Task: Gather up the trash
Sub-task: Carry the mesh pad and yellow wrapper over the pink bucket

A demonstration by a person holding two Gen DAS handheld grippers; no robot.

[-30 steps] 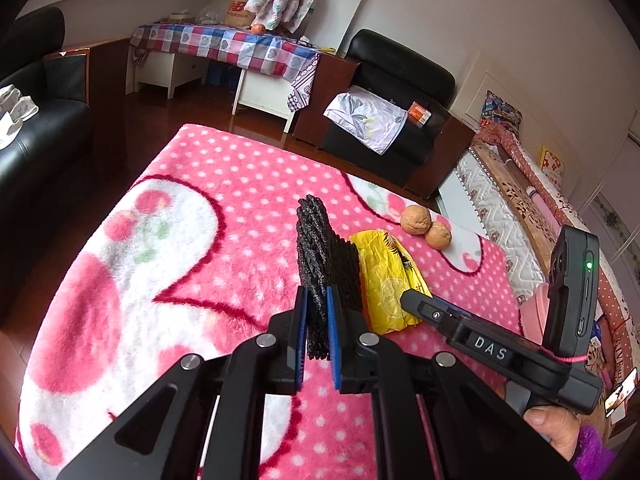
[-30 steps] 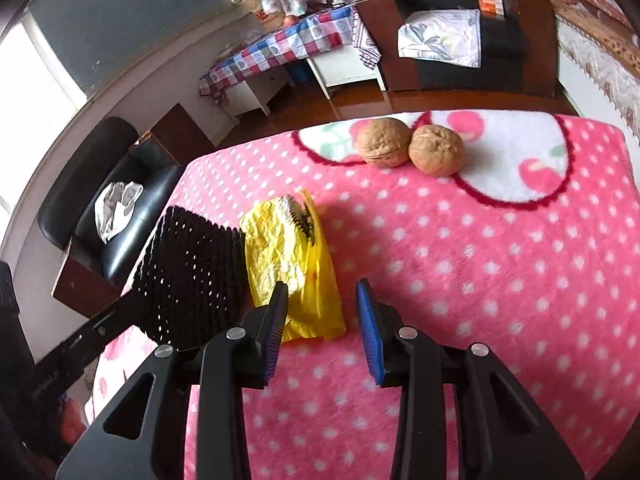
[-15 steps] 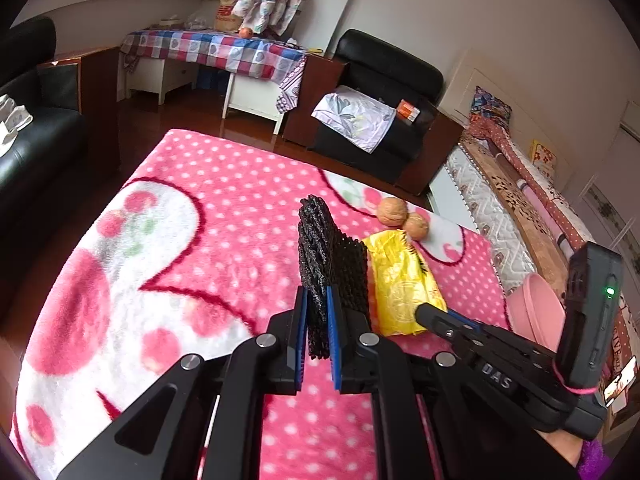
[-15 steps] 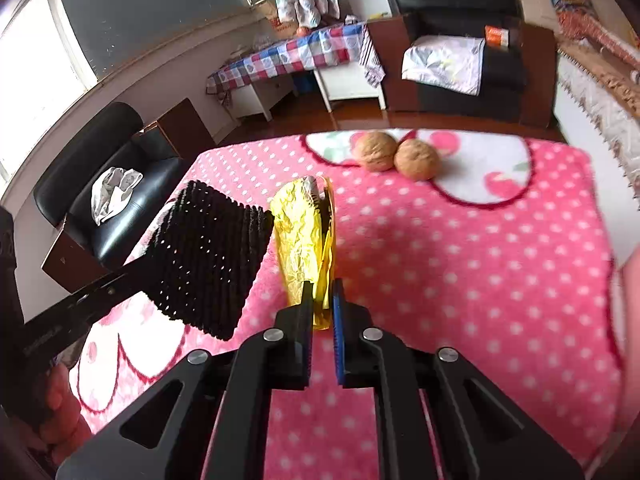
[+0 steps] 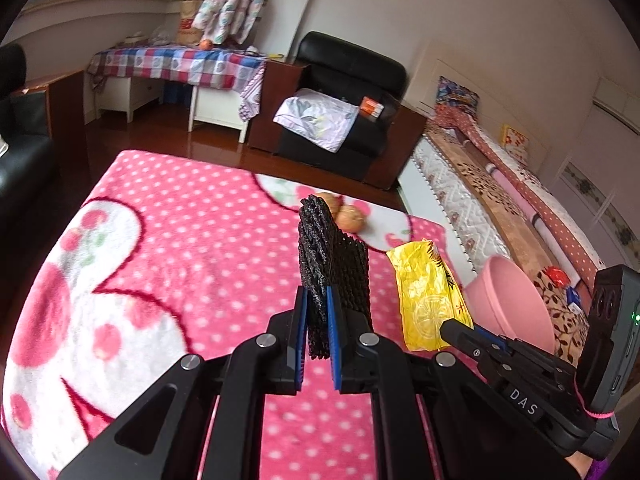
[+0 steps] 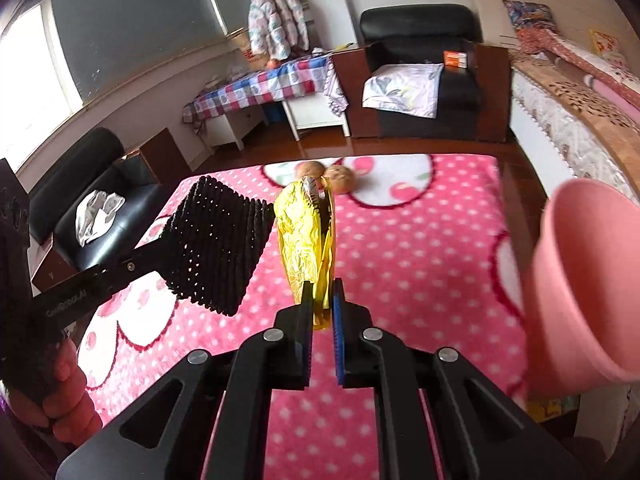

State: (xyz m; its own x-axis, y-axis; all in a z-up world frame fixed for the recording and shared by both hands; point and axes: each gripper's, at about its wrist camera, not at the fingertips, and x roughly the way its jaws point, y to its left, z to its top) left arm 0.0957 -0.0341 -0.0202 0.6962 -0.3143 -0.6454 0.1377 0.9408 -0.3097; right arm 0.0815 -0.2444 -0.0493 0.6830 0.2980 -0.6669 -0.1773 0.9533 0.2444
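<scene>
My left gripper (image 5: 317, 312) is shut on a black foam net (image 5: 328, 264), which stands upright between its blue pads, lifted off the pink dotted blanket (image 5: 180, 240). That net (image 6: 218, 246) shows at the left of the right wrist view, on the left gripper's black arm. My right gripper (image 6: 322, 300) is shut on the lower end of a crinkled yellow wrapper (image 6: 306, 236), held up above the blanket (image 6: 420, 248). In the left wrist view the yellow wrapper (image 5: 428, 300) hangs right of the net. A pink bin (image 6: 584, 280) stands at the right, beside the blanket.
Two walnuts (image 6: 328, 174) lie at the blanket's far end. Beyond are a black armchair (image 6: 424, 80) with a white cloth, a checked-cloth table (image 6: 264, 88) and a patterned bed (image 6: 568, 108) on the right. A second black chair (image 6: 96, 208) stands left. A hand (image 6: 68, 396) grips the left tool.
The right gripper shut on the yellow wrapper and lifted it off the blanket. Both grippers rose and shifted right with their loads; the pink bin came into view.
</scene>
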